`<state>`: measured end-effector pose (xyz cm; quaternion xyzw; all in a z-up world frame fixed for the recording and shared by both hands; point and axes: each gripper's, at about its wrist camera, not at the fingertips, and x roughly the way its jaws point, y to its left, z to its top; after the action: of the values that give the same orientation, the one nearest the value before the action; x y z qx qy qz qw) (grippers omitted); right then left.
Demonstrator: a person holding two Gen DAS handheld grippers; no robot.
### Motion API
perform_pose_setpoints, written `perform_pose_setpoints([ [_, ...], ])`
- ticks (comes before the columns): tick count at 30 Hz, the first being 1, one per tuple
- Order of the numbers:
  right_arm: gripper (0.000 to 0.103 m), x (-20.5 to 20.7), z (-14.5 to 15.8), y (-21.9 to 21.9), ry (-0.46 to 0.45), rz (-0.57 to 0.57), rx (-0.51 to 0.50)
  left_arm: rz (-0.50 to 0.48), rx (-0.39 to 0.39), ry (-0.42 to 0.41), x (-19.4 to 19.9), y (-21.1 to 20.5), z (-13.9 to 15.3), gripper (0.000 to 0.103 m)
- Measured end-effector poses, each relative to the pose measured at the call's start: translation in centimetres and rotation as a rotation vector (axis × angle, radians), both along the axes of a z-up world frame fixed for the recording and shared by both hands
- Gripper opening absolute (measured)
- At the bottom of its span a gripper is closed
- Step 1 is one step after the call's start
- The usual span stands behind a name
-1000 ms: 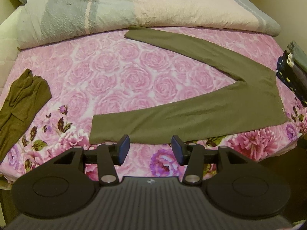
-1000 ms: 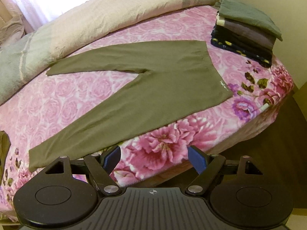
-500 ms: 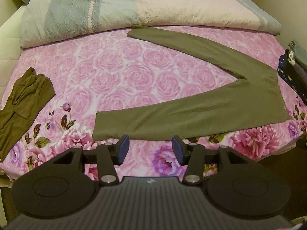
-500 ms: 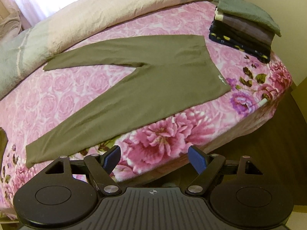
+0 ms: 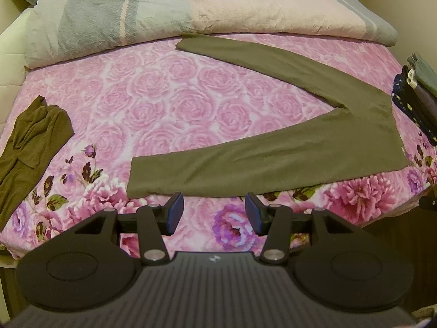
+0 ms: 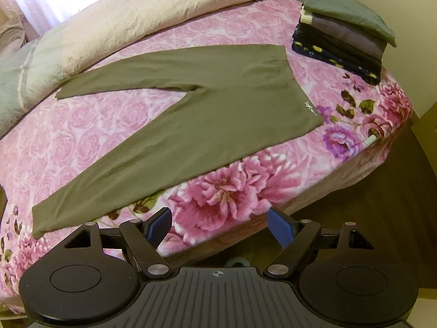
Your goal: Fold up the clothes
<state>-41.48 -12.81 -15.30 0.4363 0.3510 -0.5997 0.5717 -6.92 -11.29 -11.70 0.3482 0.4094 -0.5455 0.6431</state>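
1. Change over the last second: very little. The olive leggings [image 5: 286, 147] lie spread flat in a V on the pink floral bedsheet [image 5: 169, 104], just as they did a second ago; they only sit a touch differently in each view, a small drift of the cameras and not of the cloth.
2. Meaning for the task: my reading is that the spreading is done and the first fold has not begun. Both legs are apart, the waistband toward the folded clothes stack [image 6: 344, 38], the far cuff near the rolled duvet [image 5: 191, 13].
3. Left gripper [image 5: 213, 213]: jaws parted, nothing between them, hanging above the sheet just short of the near leg's lower edge. No contact with the cloth.
4. Right gripper [image 6: 220, 227]: jaws spread wider, empty, over the bed's near edge, clear of the leggings.
5. A second olive garment [image 5: 30, 147] lies crumpled at the sheet's left side, well apart, not yet folded.
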Motion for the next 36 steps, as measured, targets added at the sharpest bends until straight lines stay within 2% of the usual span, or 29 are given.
perform_pose_setpoints([
  [14, 0.080, 0.8, -0.2, -0.6, 0.006, 0.017, -0.001, -0.001, 0.003, 0.007, 0.6, -0.3, -0.3, 0.046],
  [23, 0.080, 0.6, -0.4, -0.8, 0.012, 0.003, 0.018, -0.028, 0.034, 0.003, 0.3, -1.3, -1.1, 0.046],
  [36, 0.080, -1.0, -2.3, -4.8, 0.008, 0.010, 0.076, -0.017, 0.117, -0.036, -1.6, -5.8, -3.0, 0.046],
])
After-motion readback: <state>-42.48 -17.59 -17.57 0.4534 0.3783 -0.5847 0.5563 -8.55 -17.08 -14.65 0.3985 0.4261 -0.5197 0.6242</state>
